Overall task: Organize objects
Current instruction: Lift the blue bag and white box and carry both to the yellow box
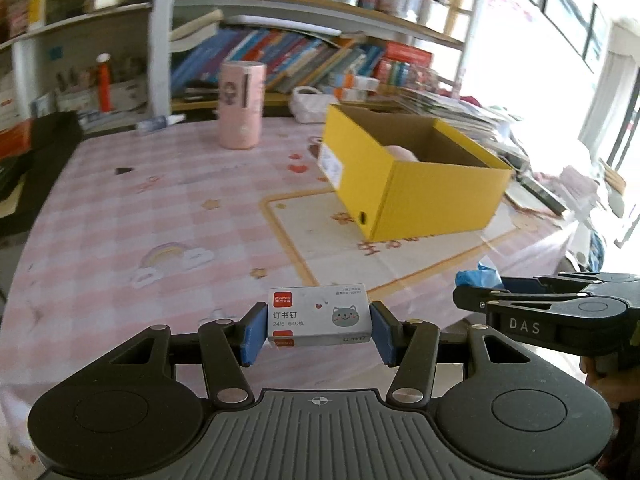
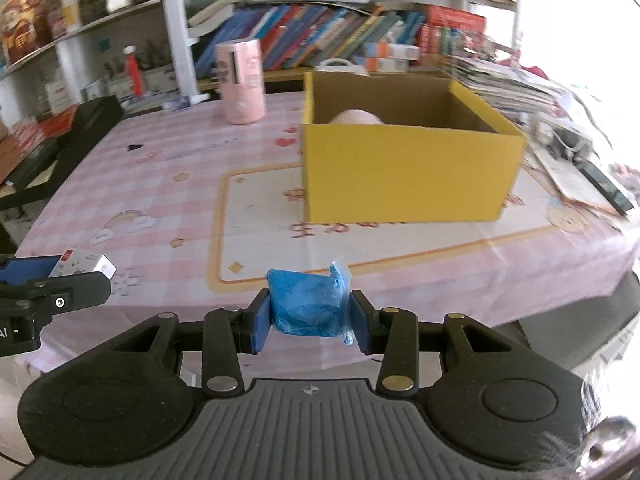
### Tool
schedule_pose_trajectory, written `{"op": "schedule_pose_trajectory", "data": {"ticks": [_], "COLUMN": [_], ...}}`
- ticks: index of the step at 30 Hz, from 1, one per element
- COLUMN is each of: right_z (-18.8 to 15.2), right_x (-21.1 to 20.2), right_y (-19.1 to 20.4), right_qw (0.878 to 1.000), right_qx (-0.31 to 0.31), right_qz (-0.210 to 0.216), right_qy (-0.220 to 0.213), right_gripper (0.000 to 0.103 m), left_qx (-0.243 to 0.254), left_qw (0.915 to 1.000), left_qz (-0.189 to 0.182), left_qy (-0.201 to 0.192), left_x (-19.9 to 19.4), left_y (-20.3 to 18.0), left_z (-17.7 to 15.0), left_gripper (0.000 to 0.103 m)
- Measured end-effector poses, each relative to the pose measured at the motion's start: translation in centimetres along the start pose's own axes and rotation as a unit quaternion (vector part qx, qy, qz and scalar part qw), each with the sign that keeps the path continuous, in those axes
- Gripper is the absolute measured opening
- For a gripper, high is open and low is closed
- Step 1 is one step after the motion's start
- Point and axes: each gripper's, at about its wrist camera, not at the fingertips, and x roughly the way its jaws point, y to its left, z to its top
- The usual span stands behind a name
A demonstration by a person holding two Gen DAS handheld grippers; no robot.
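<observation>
Staple box (image 1: pixel 318 316) clamped btwn pads of left gripper (image 1: pixel 319 330), above tablecloth (image 1: pixel 120 208) near edge. Blue bagged lump (image 2: pixel 308 304) squeezed in right gripper (image 2: pixel 310 320), likewise over near edge. Yellow box (image 2: pixel 408 168) open at 12 o'clock w/ pink item (image 2: pixel 356 117) inside; pink cylinder (image 2: pixel 240 80) at 11.

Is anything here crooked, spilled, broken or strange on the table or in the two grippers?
Nothing looks spilled or broken. The yellow box stands upright and open, with something pink inside. The left gripper holds a small staple box squarely. The right gripper squeezes a soft blue packet, whose wrapper sticks out loosely.
</observation>
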Motion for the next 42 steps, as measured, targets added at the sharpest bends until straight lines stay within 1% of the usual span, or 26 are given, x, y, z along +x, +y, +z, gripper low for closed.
{"op": "schedule_pose_trajectory", "data": {"ticks": [11,22,34,38,42], "right_z": [-0.1,1.7,3.7,5.0,6.9], "right_x": [-0.2,0.8,2.8,3.4,3.9], "right_y": [-4.4,-8.7,-12.1,-12.9,-13.9], "right_qw": [0.998,0.996,0.996,0.997,0.997], "right_qx": [0.045,0.067,0.064,0.056,0.048], "right_qz": [-0.037,-0.057,-0.061,-0.061,-0.057], "right_qy": [0.003,0.002,0.007,-0.004,-0.028], "right_gripper": [0.038,0.038,0.038,0.038,0.038], "left_qx": [0.044,0.074,0.083,0.084,0.078], "left_qw": [0.9984,0.9959,0.9948,0.9949,0.9953], "left_qz": [-0.034,-0.052,-0.058,-0.054,-0.047], "left_qy": [0.007,0.003,-0.003,-0.012,-0.034], "left_x": [2.5,5.1,8.2,8.9,9.5], "left_y": [-3.8,-7.2,-9.5,-10.0,-10.4], "left_z": [1.7,4.3,6.6,7.6,9.5], "left_gripper": [0.053,0.053,0.053,0.053,0.053]}}
